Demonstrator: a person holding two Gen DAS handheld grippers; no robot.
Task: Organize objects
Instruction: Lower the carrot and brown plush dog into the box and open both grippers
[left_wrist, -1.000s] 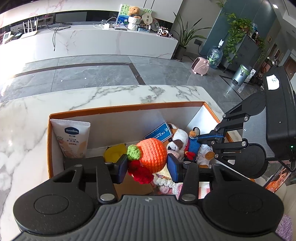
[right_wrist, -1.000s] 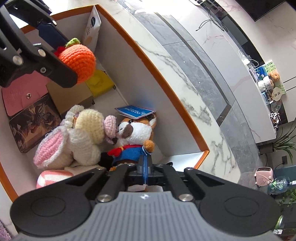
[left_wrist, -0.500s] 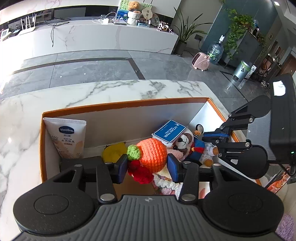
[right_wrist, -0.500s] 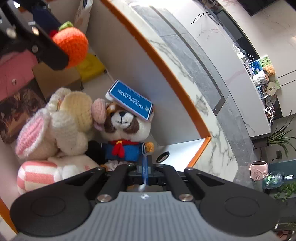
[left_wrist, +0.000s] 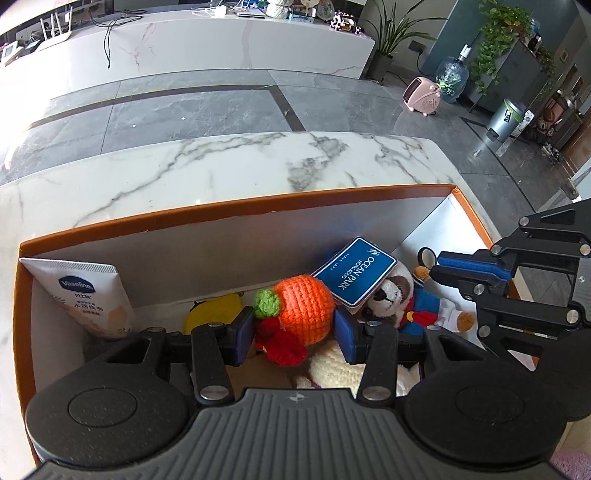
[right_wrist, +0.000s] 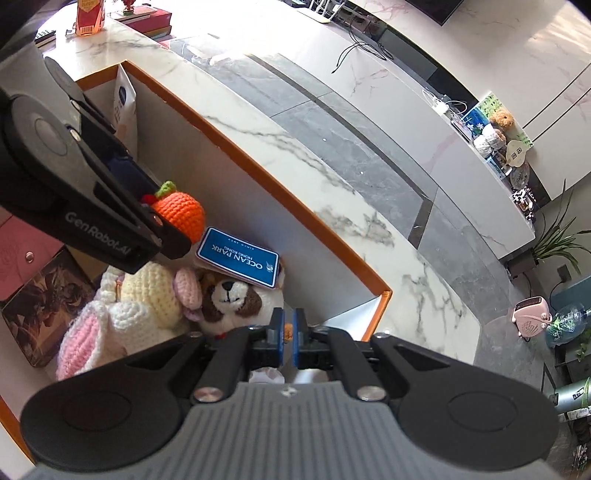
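Crocheted orange fruit (left_wrist: 304, 308), green leaf tuft, pinched in left hand-held gripper (left_wrist: 293, 334) over orange-rimmed box (left_wrist: 236, 208). Right hand-held gripper (right_wrist: 288, 330) nearly closed; contents unclear.

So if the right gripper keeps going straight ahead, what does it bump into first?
Probably the plush dog. The right gripper, nearly closed, points into the orange box, and the dog sits just ahead and slightly left. Depth is unclear, so it might instead reach the box's wall.
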